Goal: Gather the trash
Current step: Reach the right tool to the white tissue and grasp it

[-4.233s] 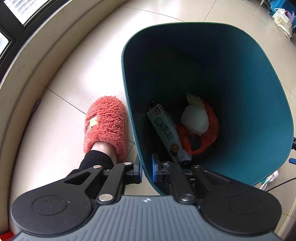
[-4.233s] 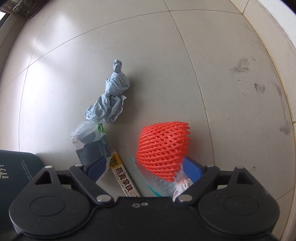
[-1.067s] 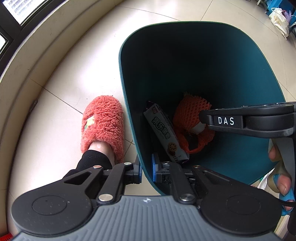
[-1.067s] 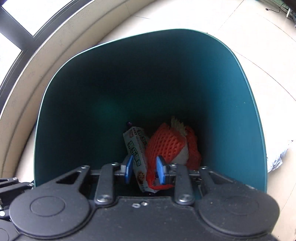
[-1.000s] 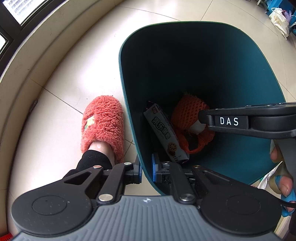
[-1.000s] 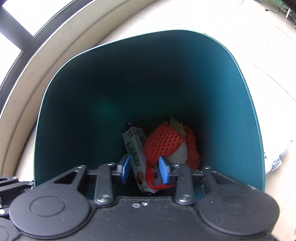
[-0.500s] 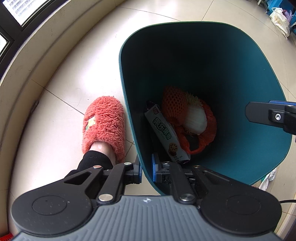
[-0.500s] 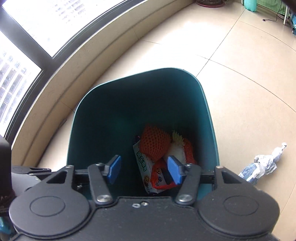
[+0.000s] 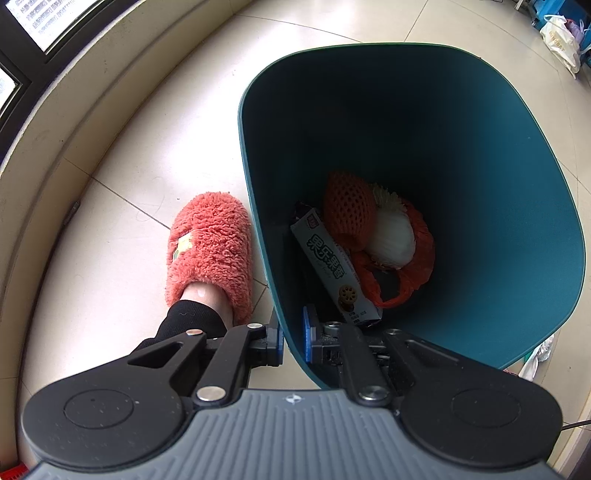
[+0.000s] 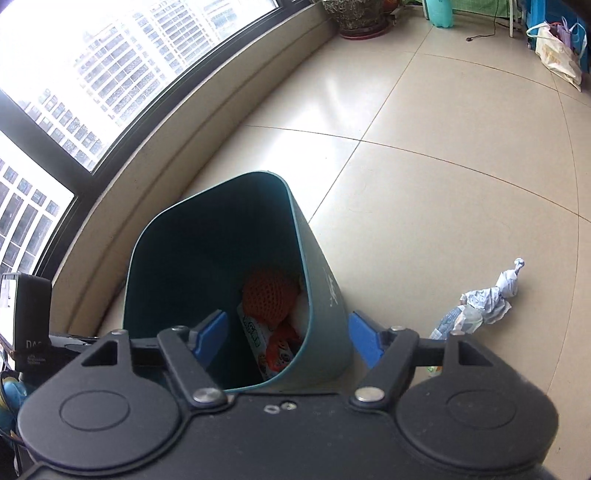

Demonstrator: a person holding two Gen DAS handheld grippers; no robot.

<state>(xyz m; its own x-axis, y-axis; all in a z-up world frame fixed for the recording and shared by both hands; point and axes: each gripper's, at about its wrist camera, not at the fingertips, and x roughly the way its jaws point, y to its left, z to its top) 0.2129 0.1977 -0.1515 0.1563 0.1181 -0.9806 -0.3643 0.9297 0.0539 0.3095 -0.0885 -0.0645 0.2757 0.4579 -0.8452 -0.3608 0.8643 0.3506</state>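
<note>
My left gripper [image 9: 292, 341] is shut on the near rim of a teal trash bin [image 9: 498, 155] and holds it tilted. Inside lie an orange foam fruit net [image 9: 345, 206], a white foam net [image 9: 391, 240] in a red mesh bag, and a biscuit box [image 9: 332, 266]. My right gripper [image 10: 288, 341] is open and empty, raised above the bin [image 10: 325, 314]; the orange net [image 10: 269, 295] shows inside. A crumpled grey paper wad [image 10: 491, 295] and a plastic wrapper [image 10: 452, 321] lie on the floor to the right of the bin.
A foot in a fuzzy red slipper [image 9: 210, 251] stands just left of the bin. A curved window ledge [image 10: 177, 122] runs behind it. A plant pot [image 10: 358, 16] and bags [image 10: 554, 48] stand at the far end of the tiled floor.
My right gripper opened and let the orange net drop into the bin, then pulled up and back out of it. The left gripper kept its hold on the rim.
</note>
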